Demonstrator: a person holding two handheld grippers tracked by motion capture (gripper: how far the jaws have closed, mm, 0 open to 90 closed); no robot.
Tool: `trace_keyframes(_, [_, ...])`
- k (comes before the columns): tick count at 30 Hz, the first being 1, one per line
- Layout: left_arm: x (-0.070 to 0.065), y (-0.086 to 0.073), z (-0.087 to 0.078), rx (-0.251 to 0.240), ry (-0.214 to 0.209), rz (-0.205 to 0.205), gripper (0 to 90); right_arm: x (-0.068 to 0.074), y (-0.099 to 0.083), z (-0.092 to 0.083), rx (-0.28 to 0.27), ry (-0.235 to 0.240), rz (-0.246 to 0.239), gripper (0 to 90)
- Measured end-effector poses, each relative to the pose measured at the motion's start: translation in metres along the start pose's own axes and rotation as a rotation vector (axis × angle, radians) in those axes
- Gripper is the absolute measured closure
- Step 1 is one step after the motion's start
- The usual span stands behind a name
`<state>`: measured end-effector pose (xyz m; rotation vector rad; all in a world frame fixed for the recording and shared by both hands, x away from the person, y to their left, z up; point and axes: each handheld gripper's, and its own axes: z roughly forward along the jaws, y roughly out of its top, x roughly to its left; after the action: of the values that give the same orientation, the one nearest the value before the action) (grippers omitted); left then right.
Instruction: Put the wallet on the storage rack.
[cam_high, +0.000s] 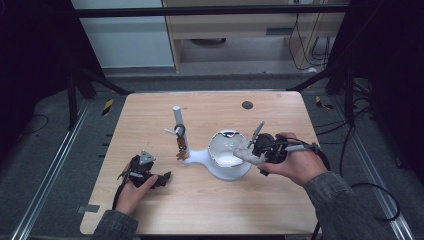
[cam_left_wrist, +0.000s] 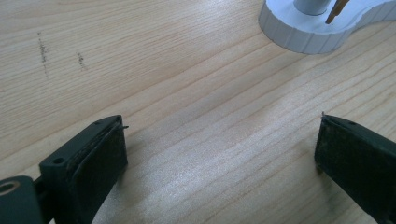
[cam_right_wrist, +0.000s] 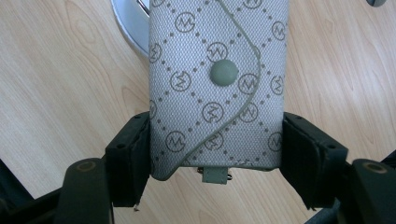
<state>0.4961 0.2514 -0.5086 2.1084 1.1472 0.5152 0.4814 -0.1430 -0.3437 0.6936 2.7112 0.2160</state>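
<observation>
A grey monogram-patterned pouch (cam_right_wrist: 217, 84) with a round snap button (cam_right_wrist: 224, 73) sits between the jaws of my right gripper (cam_right_wrist: 217, 126), which is shut on its two sides. In the high view that gripper (cam_high: 252, 151) holds the pouch (cam_high: 245, 153) at the right rim of a white bowl (cam_high: 225, 150). The bowl belongs to a white stand (cam_high: 200, 159) with an upright post (cam_high: 177, 120), where a small brown key bunch (cam_high: 181, 147) hangs from a hook. My left gripper (cam_high: 162, 177) rests low at the table's front left, open (cam_left_wrist: 219, 140) over bare wood.
The light wooden table (cam_high: 150, 115) carries a small black disc (cam_high: 247, 105) near its far edge. The stand's ribbed white base (cam_left_wrist: 299, 32) lies just ahead of the left gripper. Dark frame legs and cables surround the table.
</observation>
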Motion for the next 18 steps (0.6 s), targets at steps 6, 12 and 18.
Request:
trace_keyframes(6, [0.0, 0.0, 0.0, 0.0, 0.001, -0.001, 1.7, 0.003, 0.008, 0.002, 0.012, -0.002, -0.014, 30.8])
trace_keyframes(12, [0.0, 0.0, 0.0, 0.001, 0.001, -0.001, 1.7, 0.005, 0.014, 0.003, 0.015, 0.004, -0.029, 30.8])
trace_keyframes(18, [0.0, 0.0, 0.0, 0.001, 0.001, -0.001, 1.7, 0.007, 0.019, 0.005, 0.016, 0.008, -0.043, 30.9])
